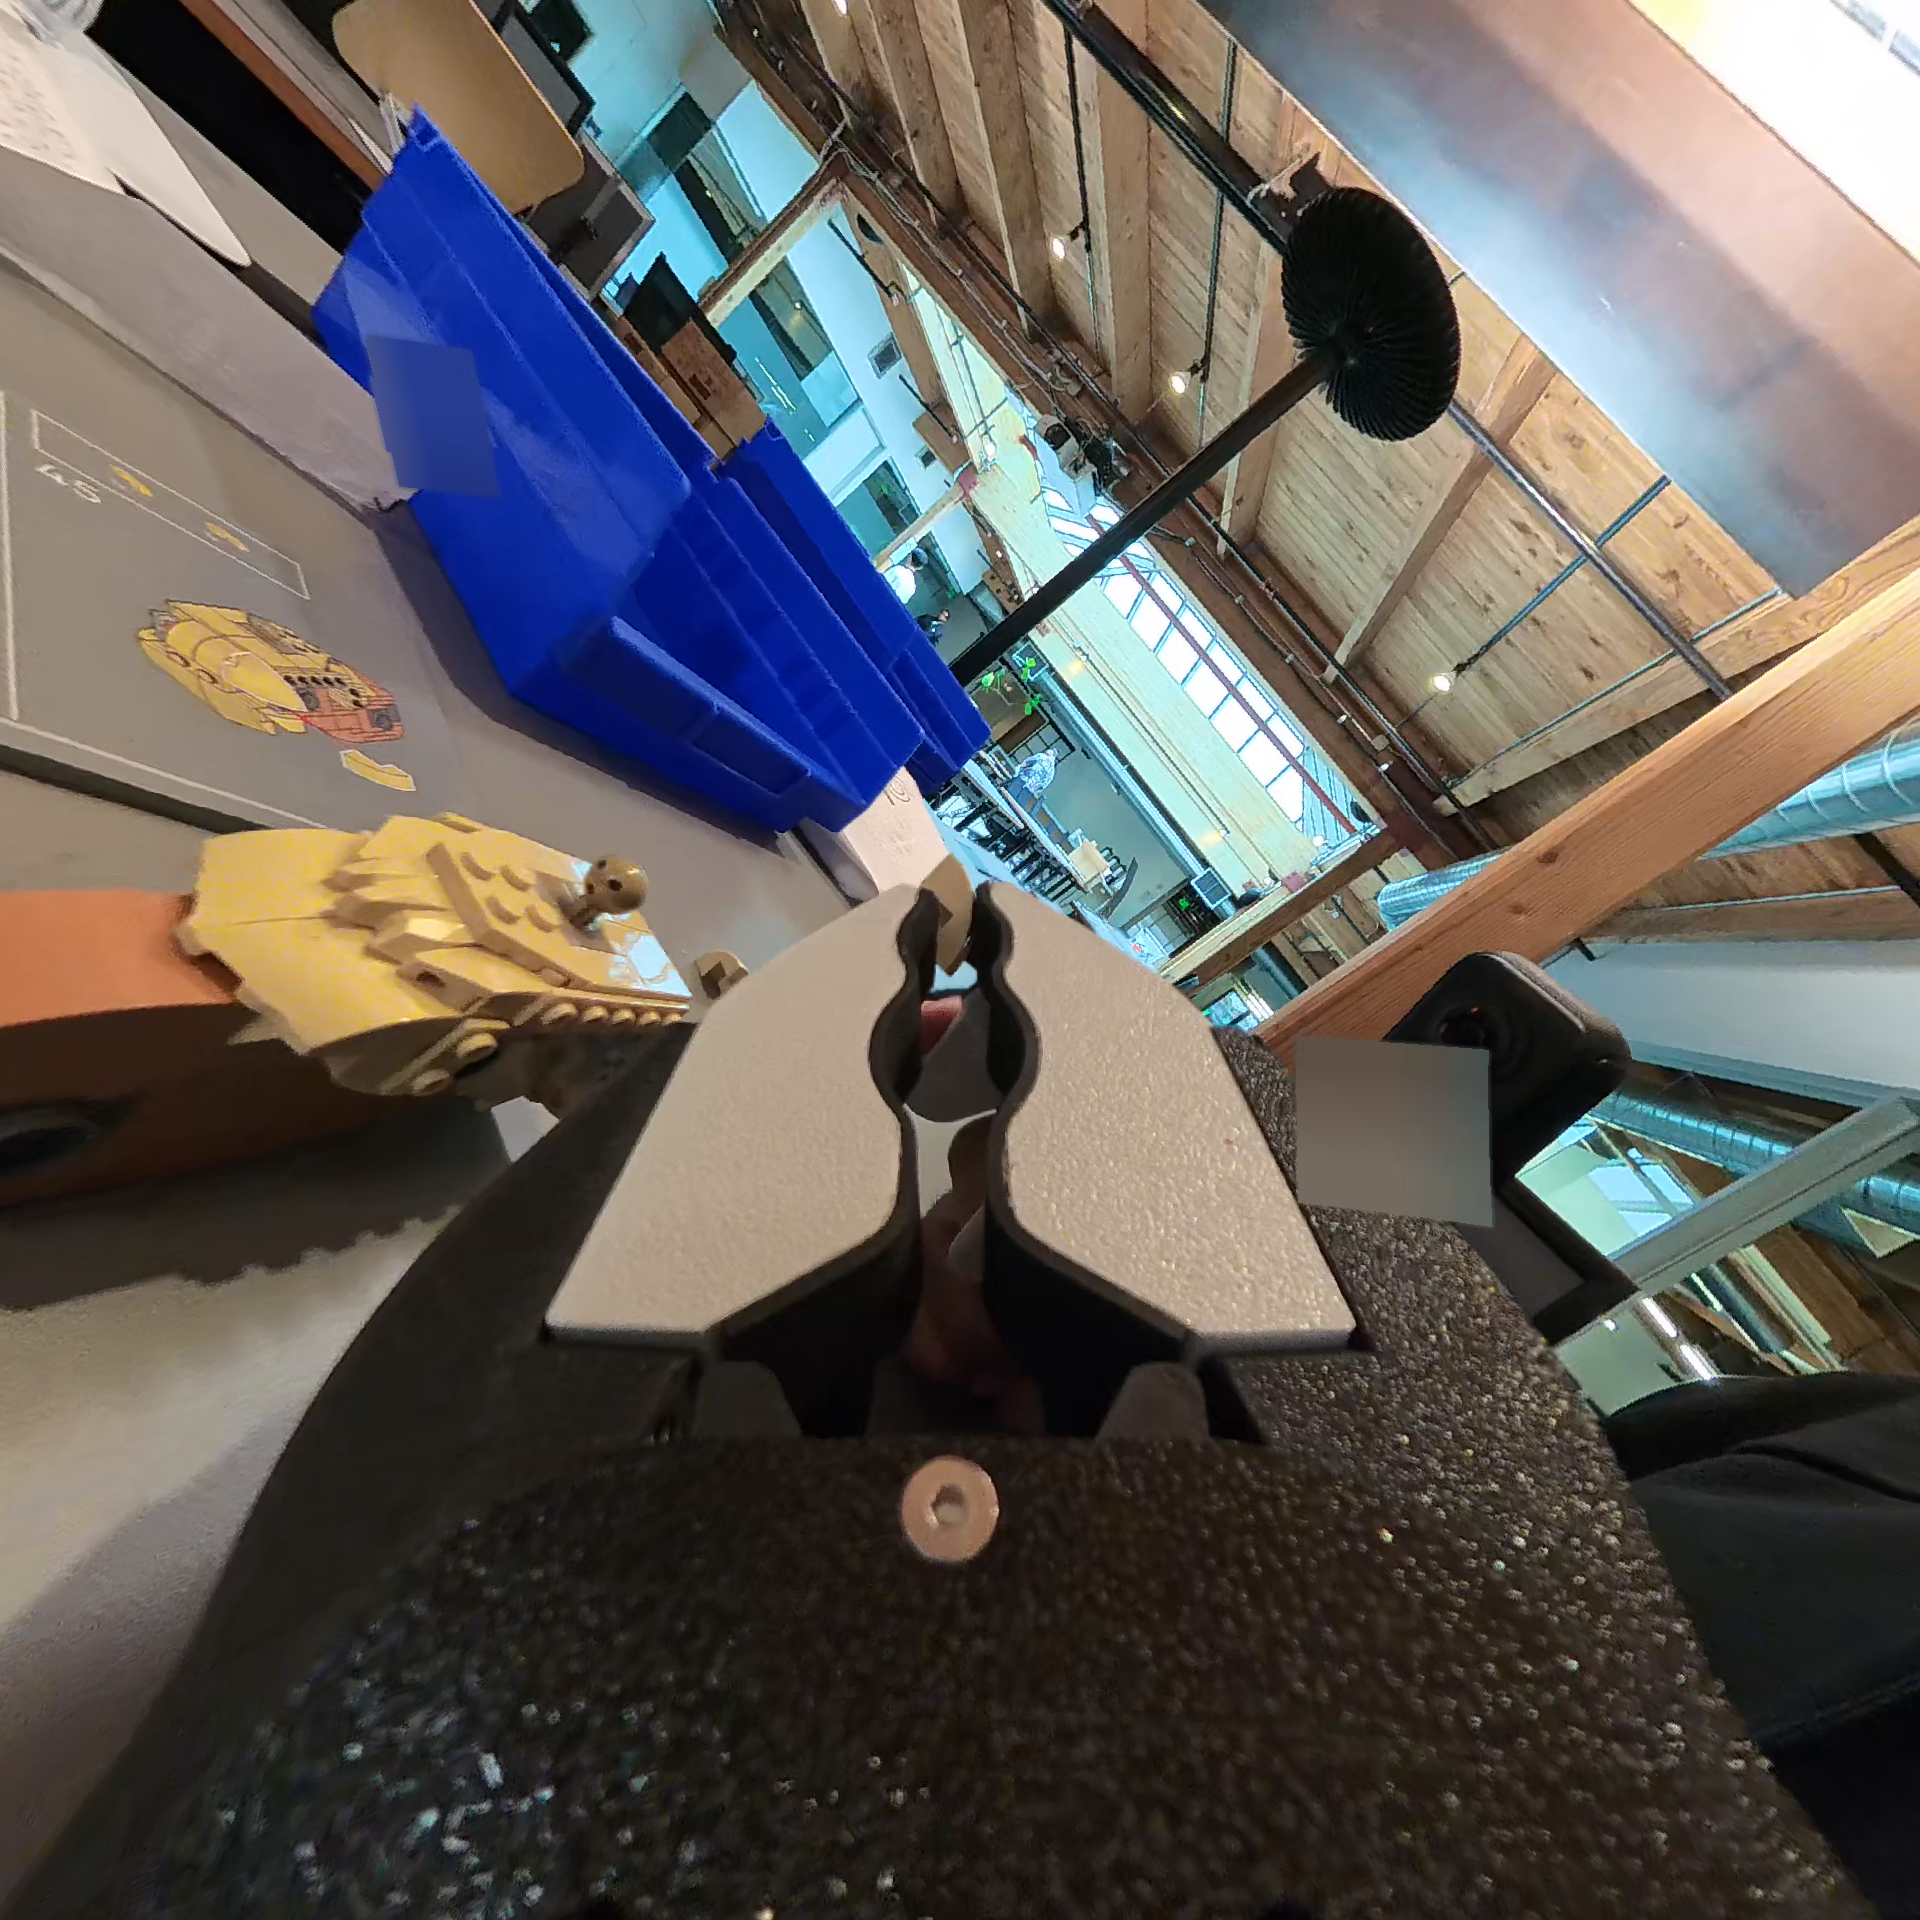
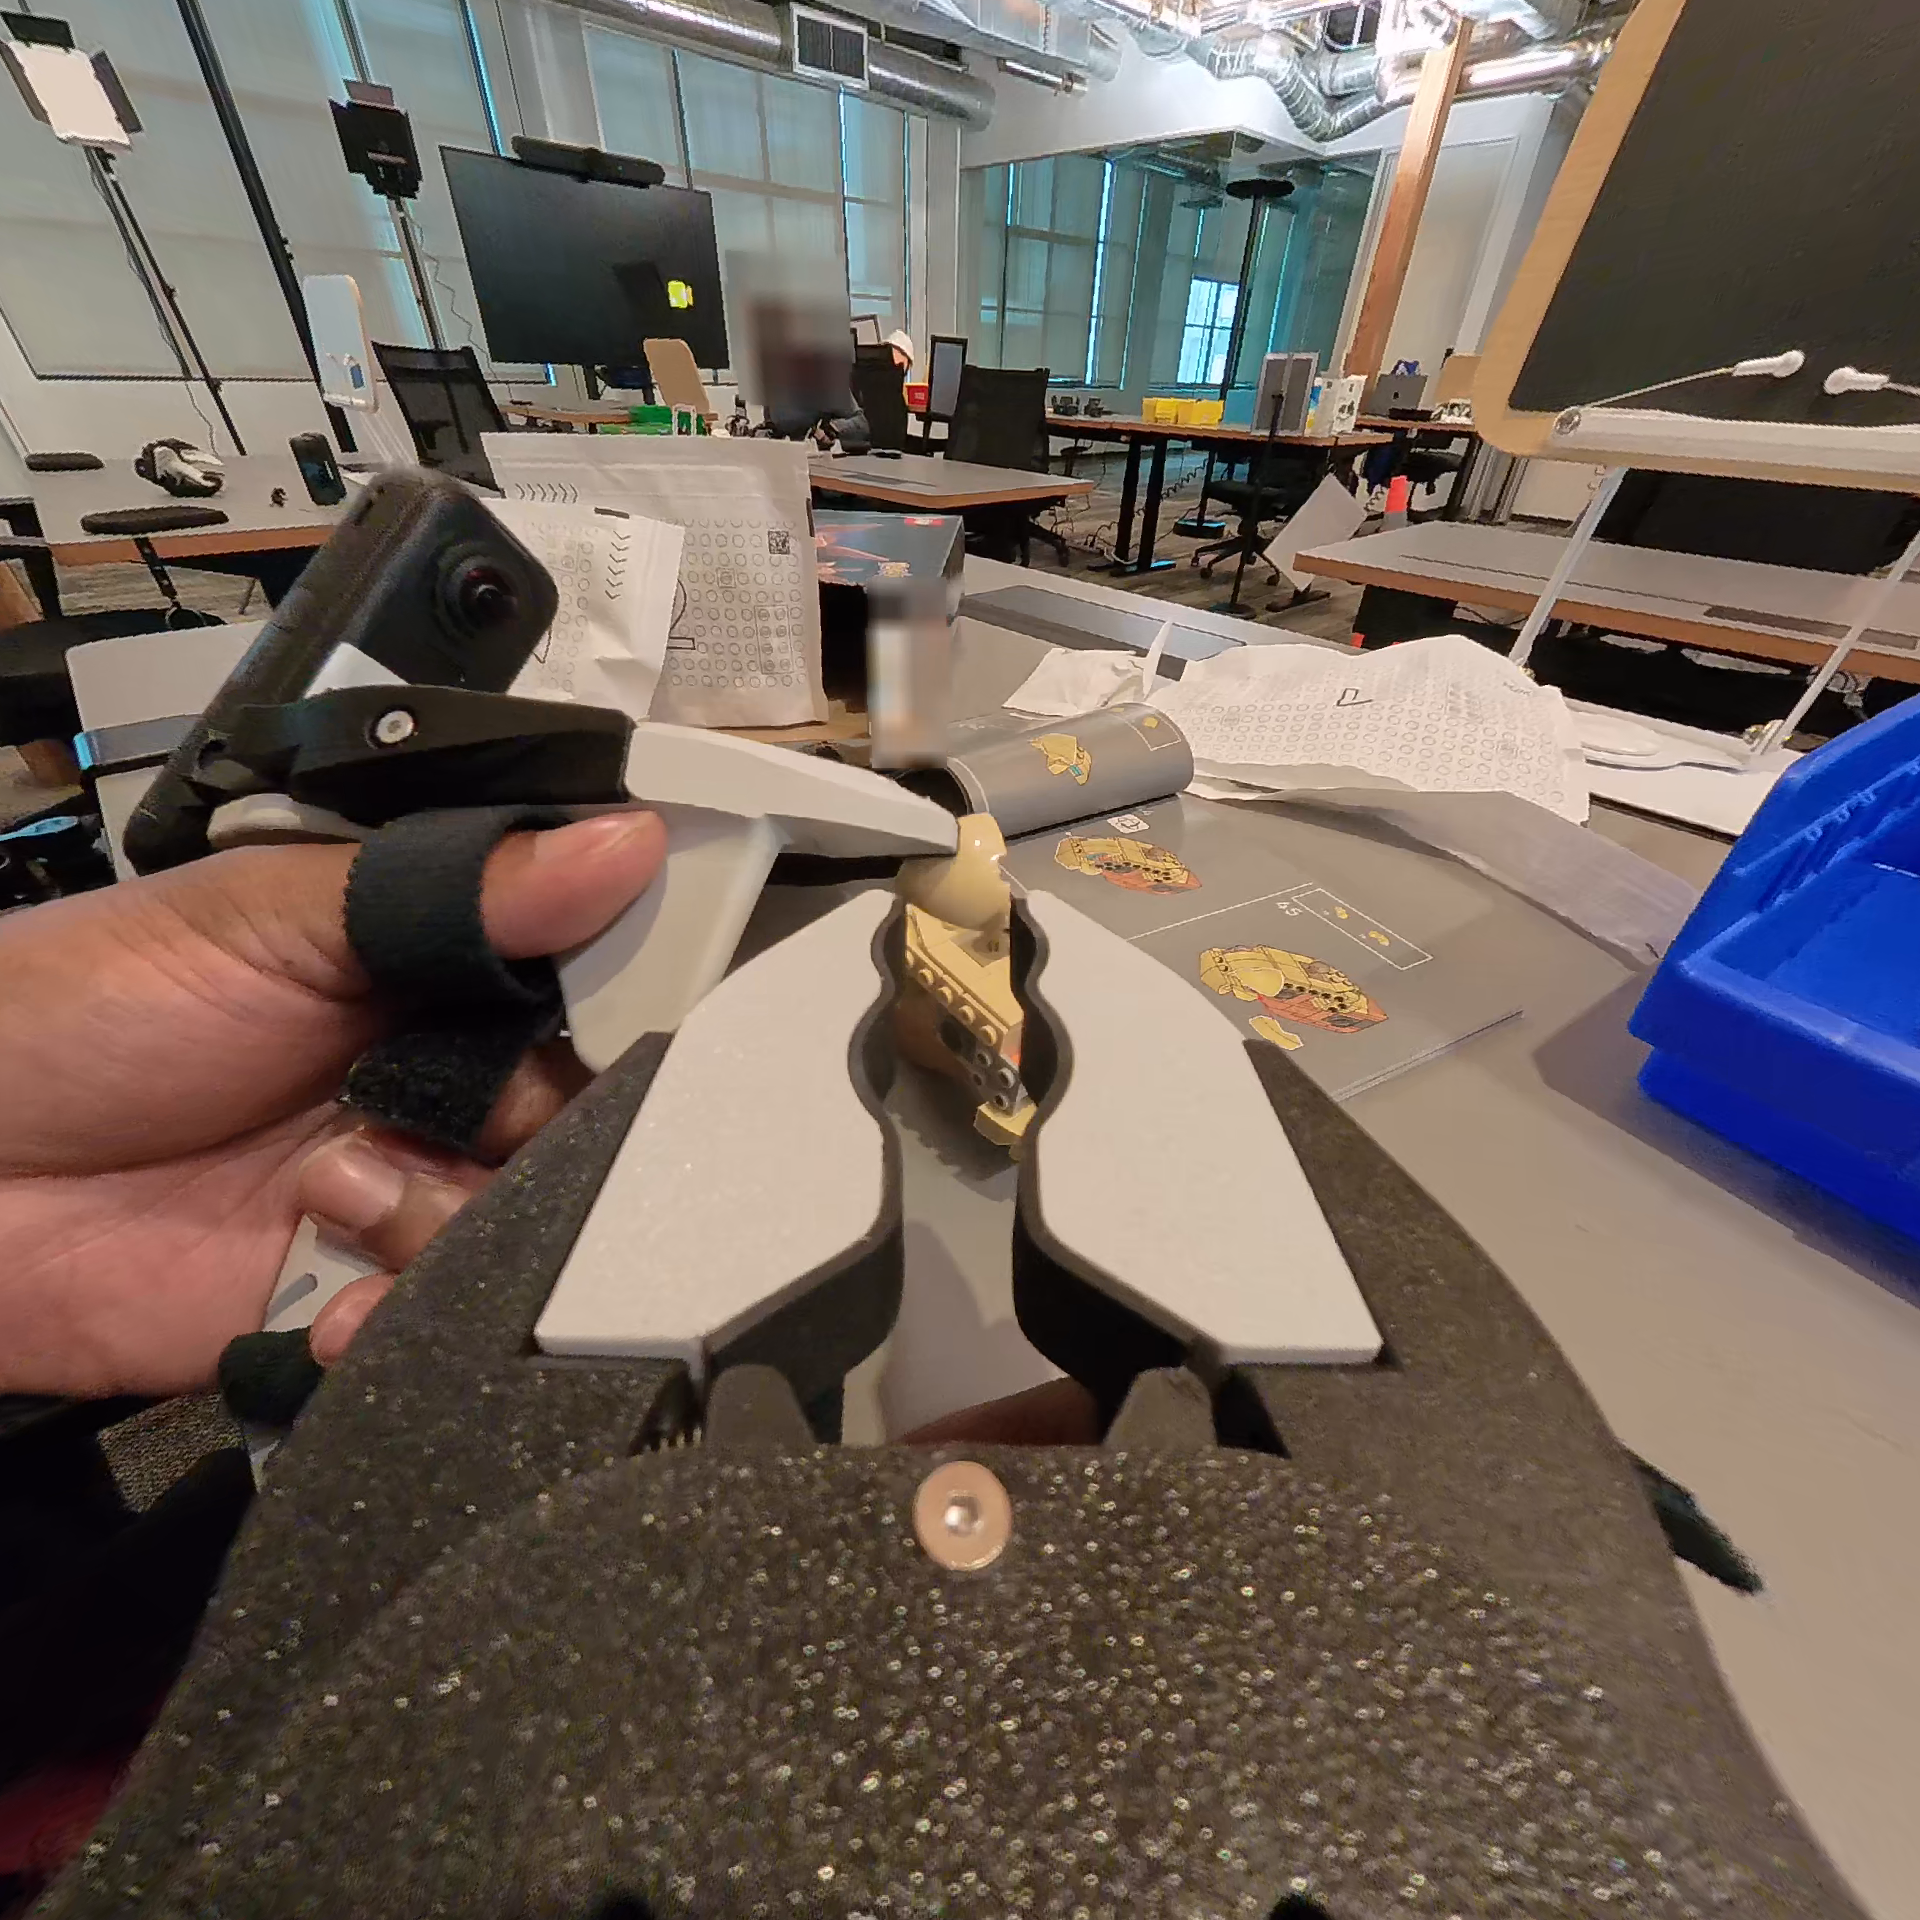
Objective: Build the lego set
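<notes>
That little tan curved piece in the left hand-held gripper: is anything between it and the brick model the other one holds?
Nothing visible. The tan curved piece, pinched at the left hand-held gripper's tip, sits right at the top of the tan brick model clamped in the right hand-held gripper; whether they touch is unclear.

Tan curved shell-shaped plastic piece (image 2: 961, 873): pinched at the left gripper's (image 1: 958, 925) fingertips, touching the top of the build. Tan and brown toy-brick model (image 2: 971, 1023): studded, tilted, clamped between the right gripper's (image 2: 961, 997) pads, raised over the grey table (image 2: 1507, 1299).
</notes>
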A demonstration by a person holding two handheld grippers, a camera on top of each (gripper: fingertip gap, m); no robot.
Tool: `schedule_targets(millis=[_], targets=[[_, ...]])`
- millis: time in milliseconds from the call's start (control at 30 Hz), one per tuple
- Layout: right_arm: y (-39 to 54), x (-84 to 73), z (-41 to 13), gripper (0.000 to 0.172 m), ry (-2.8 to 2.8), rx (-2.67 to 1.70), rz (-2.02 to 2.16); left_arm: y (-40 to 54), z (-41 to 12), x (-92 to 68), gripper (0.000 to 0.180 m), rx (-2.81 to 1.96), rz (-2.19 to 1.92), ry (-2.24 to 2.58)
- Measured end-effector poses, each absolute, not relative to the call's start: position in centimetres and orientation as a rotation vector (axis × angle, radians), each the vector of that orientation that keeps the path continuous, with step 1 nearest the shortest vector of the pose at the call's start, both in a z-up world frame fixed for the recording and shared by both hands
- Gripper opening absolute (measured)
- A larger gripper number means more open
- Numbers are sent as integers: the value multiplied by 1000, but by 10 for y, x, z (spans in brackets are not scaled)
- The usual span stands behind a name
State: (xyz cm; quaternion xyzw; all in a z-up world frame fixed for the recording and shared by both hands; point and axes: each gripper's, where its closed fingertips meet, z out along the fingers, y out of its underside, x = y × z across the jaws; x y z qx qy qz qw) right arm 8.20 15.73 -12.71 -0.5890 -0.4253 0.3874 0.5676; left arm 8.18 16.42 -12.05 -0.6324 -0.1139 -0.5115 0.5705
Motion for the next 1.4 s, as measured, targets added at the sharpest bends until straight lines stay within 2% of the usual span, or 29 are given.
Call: schedule_targets(millis=[267,400,900,1167,1400], targets=[[154,86,-121,20,-981,-1347,954,159,-106,80,6,-1296,-1464,-295],[149,90,-116,21,-967,-1329,1031,146,-89,83,6,-1190,-1516,-115],[129,93,-102,20,-985,-1236,1247,121,-79,98,6,-1119,-892,499],[130,95,-102,17,-993,-1206,1185,125,-80,94,6,-1148,-894,450],[137,90,-116,17,-1035,-1255,1011,153,-111,84,6,-1507,-967,99]])
